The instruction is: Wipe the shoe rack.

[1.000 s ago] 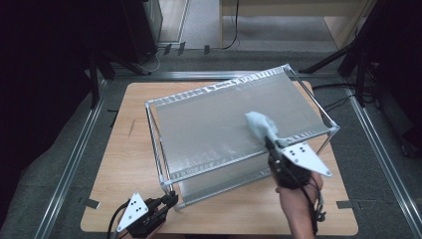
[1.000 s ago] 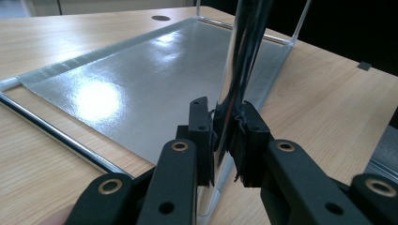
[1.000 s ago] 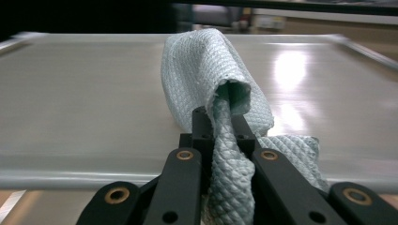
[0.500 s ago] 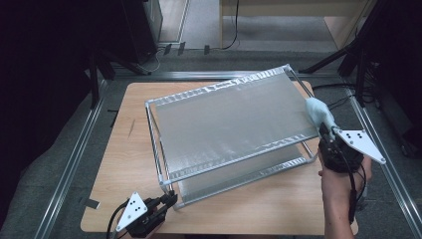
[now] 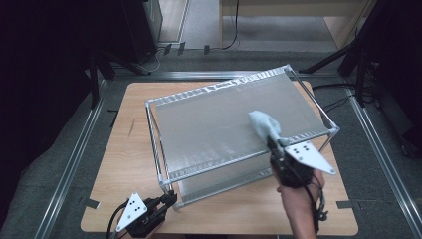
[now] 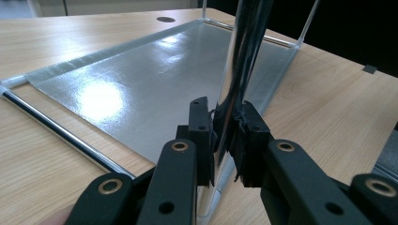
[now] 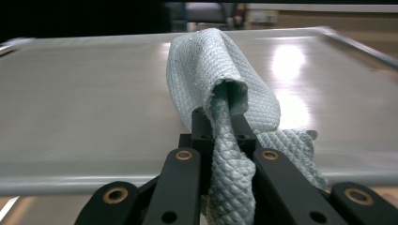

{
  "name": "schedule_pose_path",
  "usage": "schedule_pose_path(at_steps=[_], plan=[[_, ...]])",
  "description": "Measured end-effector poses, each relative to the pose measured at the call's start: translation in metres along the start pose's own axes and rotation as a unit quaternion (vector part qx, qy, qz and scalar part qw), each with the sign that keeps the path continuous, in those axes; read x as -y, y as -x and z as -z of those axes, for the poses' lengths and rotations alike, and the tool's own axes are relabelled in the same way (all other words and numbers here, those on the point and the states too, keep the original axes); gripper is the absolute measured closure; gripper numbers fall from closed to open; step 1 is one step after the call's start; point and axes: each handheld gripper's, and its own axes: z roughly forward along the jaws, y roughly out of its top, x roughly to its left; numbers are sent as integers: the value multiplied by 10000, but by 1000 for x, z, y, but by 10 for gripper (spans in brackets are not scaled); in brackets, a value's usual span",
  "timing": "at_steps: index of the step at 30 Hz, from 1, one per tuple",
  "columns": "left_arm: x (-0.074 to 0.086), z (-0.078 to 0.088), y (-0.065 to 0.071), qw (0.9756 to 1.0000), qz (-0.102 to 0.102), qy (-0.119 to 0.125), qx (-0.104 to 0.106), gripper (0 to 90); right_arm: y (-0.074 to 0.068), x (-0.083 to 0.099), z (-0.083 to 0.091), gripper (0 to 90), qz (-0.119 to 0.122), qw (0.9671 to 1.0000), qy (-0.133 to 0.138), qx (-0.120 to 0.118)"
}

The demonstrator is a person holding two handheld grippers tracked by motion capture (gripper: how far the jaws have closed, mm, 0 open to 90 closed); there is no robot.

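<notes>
One two-tier metal shelf rack [image 5: 234,124] stands on one wooden table [image 5: 124,164], and one pale blue waffle-weave cloth [image 5: 262,124] lies on its top shelf. There are two grippers.

The right gripper [image 5: 272,144] has its jaws pinched narrowly on the cloth; in the right gripper view the cloth [image 7: 225,93] bunches up between and just ahead of the fingertips [image 7: 202,124] and drapes down to their right, resting on the grey shelf sheet [image 7: 94,93] that spreads ahead of the fingers. The far rim of the shelf lies well beyond the cloth.

The left gripper [image 5: 171,199] is clamped on one chrome corner post [image 6: 244,56] of the rack, the pads pressing it from either side. The post rises straight up from between the fingertips [image 6: 199,131]. Beyond and to the left of these fingers lies the lower shelf sheet [image 6: 155,79], edged by a chrome rail [image 6: 56,129]; bare table [image 6: 338,108] lies to their right.

Black cables [image 5: 117,221] trail from each gripper. Grey floor rails [image 5: 74,164] run beside the table.
</notes>
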Motion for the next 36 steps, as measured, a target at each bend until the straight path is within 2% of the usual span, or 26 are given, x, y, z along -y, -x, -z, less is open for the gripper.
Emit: schedule_pose_path(at_steps=[3, 4, 8, 11, 13, 14, 16, 18, 21, 24, 28, 30, 32, 34, 35, 36], plan=[[0, 0, 0, 10000, -1, -9, 7, 800, -23, 1, -4, 844, 154, 9993, -18, -333], [0, 0, 0, 10000, -4, -11, 9, 801, -28, 0, -4, 810, 167, 9990, -41, -420], [0, 0, 0, 10000, 16, -9, 18, 800, -39, -8, -4, 500, 233, 9972, -103, -701], [0, 0, 0, 10000, 19, -7, 21, 800, -41, -19, 0, 437, 253, 9974, 78, -676], [0, 0, 0, 10000, 18, -8, 15, 800, -42, -24, -1, 466, 296, 9975, 94, -637], [0, 0, 0, 10000, 19, -10, 12, 800, -42, -25, -3, 509, 355, 9974, 39, -628], [0, 0, 0, 10000, 22, -13, 11, 800, -41, -23, -10, 614, 457, 9970, -180, -602], [0, 0, 0, 10000, 22, -16, 9, 800, -39, -20, -15, 777, 540, 9971, -321, -426], [0, 0, 0, 10000, 29, -7, 6, 800, -37, -16, -15, 845, 352, 9972, -299, -593], [0, -1, 1, 10000, 17, -8, -10, 800, -48, -13, -15, 851, 358, 9955, -278, -830], [0, -4, 5, 10000, 41, 16, -53, 800, -82, -6, -15, 850, 505, 9911, -243, -1212], [0, -5, 8, 10000, 19, 9, -45, 800, -101, -5, -16, 849, 543, 9875, -207, -1466], [0, -6, 9, 10000, -1, 23, -49, 801, -120, -3, -16, 846, 573, 9823, -180, -1775], [0, -6, 9, 10000, -14, 24, -38, 801, -137, -1, -16, 842, 622, 9745, -180, -2148], [0, -6, 9, 10000, -34, 20, -52, 801, -143, -1, -15, 842, 667, 9714, -193, -2271], [0, -5, 9, 10000, -53, 17, -80, 802, -147, -1, -15, 842, 722, 9700, -184, -2313]])
